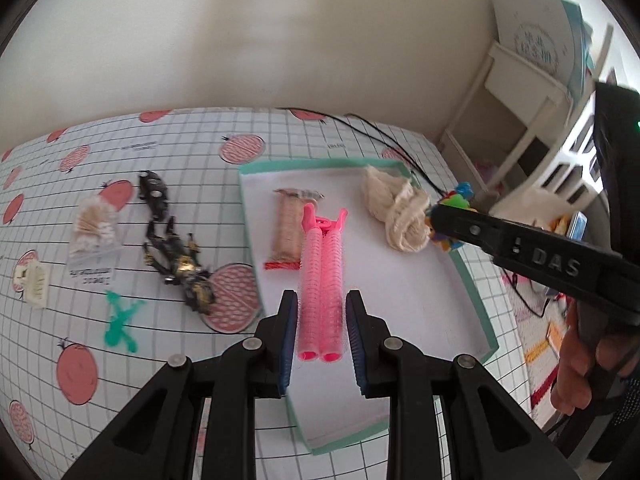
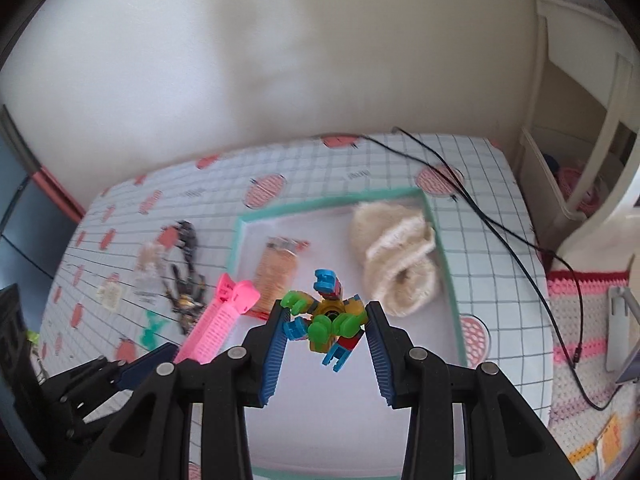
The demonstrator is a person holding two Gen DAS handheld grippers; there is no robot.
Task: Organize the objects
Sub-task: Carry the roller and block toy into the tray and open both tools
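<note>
A pink hair-roller clip (image 1: pixel 322 280) sits between the blue pads of my left gripper (image 1: pixel 322 300), which is shut on it above the white tray with a teal rim (image 1: pixel 476 296). In the right wrist view the same clip (image 2: pixel 220 316) sticks up at a tilt from the left gripper. My right gripper (image 2: pixel 327 312) is shut on a colourful block toy (image 2: pixel 328 320), held over the tray (image 2: pixel 320 204). The left wrist view shows the right gripper (image 1: pixel 440 216) with the toy (image 1: pixel 460 194) at the tray's far right edge.
In the tray lie a cream knitted cloth (image 1: pixel 396 208) and a tan packet (image 1: pixel 288 228). On the checked mat to the left are a black-and-gold toy figure (image 1: pixel 176 252), a bag of cotton swabs (image 1: pixel 94 232), a cream claw clip (image 1: pixel 34 284) and a green X-shaped piece (image 1: pixel 120 324). A black cable (image 2: pixel 500 224) runs off right.
</note>
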